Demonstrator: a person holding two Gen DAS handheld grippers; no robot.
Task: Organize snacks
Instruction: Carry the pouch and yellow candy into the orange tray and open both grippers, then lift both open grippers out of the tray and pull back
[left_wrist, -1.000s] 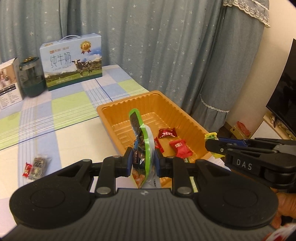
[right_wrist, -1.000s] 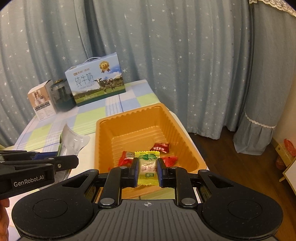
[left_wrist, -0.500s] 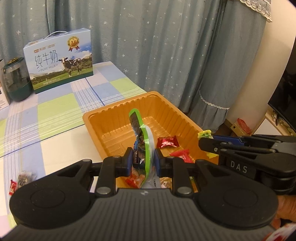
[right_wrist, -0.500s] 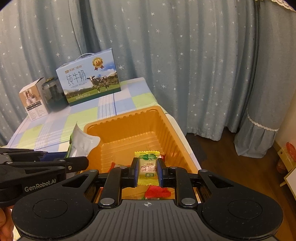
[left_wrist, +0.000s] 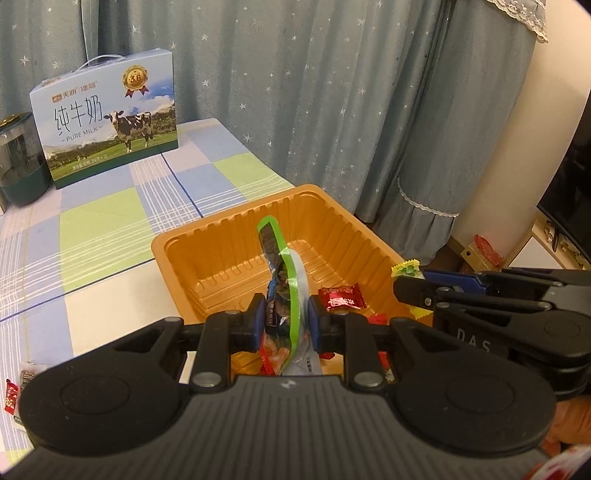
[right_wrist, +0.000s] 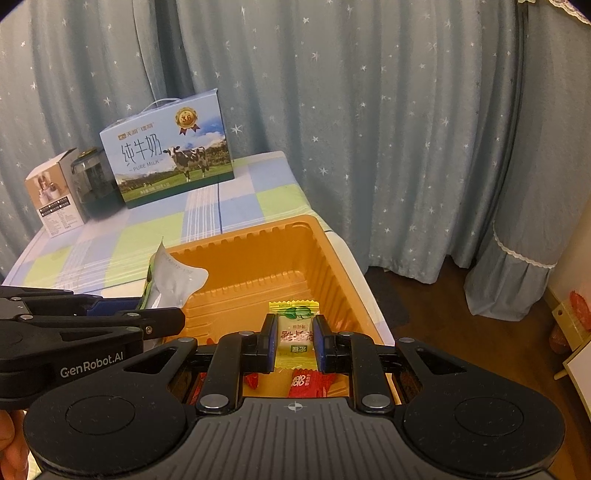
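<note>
An orange plastic tray (left_wrist: 207, 236) (right_wrist: 332, 258) sits on the checked tablecloth and holds several red candies (left_wrist: 341, 297) (right_wrist: 304, 382). My left gripper (left_wrist: 283, 314) is shut on a green-edged snack bag (left_wrist: 280, 266), held upright over the tray's near part; its silver back shows in the right wrist view (right_wrist: 173, 280). My right gripper (right_wrist: 295, 332) is shut on a yellow-and-white candy (right_wrist: 295, 332), held over the tray's near right part; the candy's tip shows in the left wrist view (left_wrist: 406, 267).
A blue milk carton box (left_wrist: 107, 118) (right_wrist: 170, 151), a dark jar (left_wrist: 20, 158) (right_wrist: 92, 181) and a small white box (right_wrist: 53, 199) stand at the table's back. Loose candies (left_wrist: 14, 391) lie on the table at the left. Curtains hang behind; the floor drops off right.
Both grippers have moved forward over the tray with their snacks still held; the tray now lies closer and lower in both views.
</note>
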